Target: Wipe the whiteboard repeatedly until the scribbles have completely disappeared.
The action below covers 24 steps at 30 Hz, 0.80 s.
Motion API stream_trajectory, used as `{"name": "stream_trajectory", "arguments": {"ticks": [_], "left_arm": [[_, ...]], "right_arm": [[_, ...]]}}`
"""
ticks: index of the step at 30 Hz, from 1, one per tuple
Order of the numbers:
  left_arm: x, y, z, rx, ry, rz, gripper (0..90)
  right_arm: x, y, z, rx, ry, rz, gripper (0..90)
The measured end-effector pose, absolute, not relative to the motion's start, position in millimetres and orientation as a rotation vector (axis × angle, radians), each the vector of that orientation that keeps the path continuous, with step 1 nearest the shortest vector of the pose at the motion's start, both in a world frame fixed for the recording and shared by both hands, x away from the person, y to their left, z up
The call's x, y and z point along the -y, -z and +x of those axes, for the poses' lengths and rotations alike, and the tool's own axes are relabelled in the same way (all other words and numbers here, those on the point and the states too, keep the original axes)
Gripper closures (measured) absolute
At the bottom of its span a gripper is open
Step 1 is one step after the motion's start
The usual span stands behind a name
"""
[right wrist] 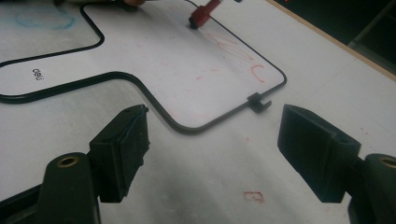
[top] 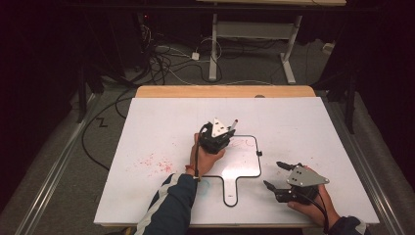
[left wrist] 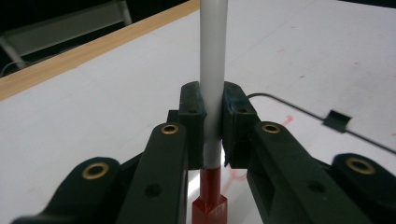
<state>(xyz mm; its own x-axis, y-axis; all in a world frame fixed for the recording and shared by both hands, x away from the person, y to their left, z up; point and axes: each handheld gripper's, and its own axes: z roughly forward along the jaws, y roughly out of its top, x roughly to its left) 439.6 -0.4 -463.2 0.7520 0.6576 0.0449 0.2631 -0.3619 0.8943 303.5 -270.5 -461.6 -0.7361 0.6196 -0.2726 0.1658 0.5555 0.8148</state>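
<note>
Right hand-held gripper (top: pixel 274 175) sits nearest to us in the high view, at the front right of the bench (top: pixel 147 196), with its jaws spread wide and nothing between them. From its own view we see the two black pads (right wrist: pixel 128 140) well apart, hovering over bare white surface just outside the rounded corner of a small whiteboard (right wrist: pixel 154 56) with a thin black frame. A little black clip (right wrist: pixel 258 101) sits on that frame's edge, and a faint red stamp-like mark (right wrist: pixel 254 196) shows on the bench close to the jaws.

Farther in, we see the left hand-held gripper (top: pixel 221 138) over the upper part of the whiteboard (top: pixel 244 161), held by the left hand (top: pixel 205 159) that comes out of a dark sleeve with white stripes (top: pixel 169 205). Its jaws are pressed together on a marker (left wrist: pixel 212 70): in the left gripper view the white barrel runs straight up between the pads (left wrist: pixel 192 112), and the red end (left wrist: pixel 210 196) with its square collar pokes out below them. In the right gripper view we see that red end (right wrist: pixel 201 14) down at the board's surface, next to some loose red strokes (right wrist: pixel 243 58) written there. In the high view the marker (top: pixel 233 126) slants up and to the right from the gripper.

To the left of the board, red smudges (top: pixel 154 164) dot the bench. Beyond the white sheet we see the wooden back edge (top: pixel 225 91), then cables (top: pixel 166 63) on the floor and the white legs of another table (top: pixel 254 34).
</note>
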Motion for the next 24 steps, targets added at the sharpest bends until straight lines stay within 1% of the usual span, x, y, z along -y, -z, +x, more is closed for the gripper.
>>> {"name": "stream_trajectory", "arguments": {"ticks": [4,10,15,19,24], "left_arm": [[-1.6,463.8,441.9,-0.701,-0.487,1.950,78.2],[-28.6,464.8,449.1,-0.774,-0.467,1.941,78.2],[-51.0,466.0,448.7,-0.811,-0.507,1.950,78.2],[-67.3,469.3,454.1,-0.864,-0.512,1.914,78.2],[-58.6,470.8,455.2,-0.854,-0.493,1.903,78.2]], "right_arm": [[272.2,461.6,302.9,-2.247,-1.096,0.626,25.4],[275.2,460.2,302.9,-2.237,-1.101,0.638,25.5],[273.2,460.4,303.4,-2.237,-1.098,0.637,25.5],[271.7,461.0,303.2,-2.241,-1.095,0.634,25.5],[271.7,460.5,303.6,-2.238,-1.098,0.632,25.5]]}}
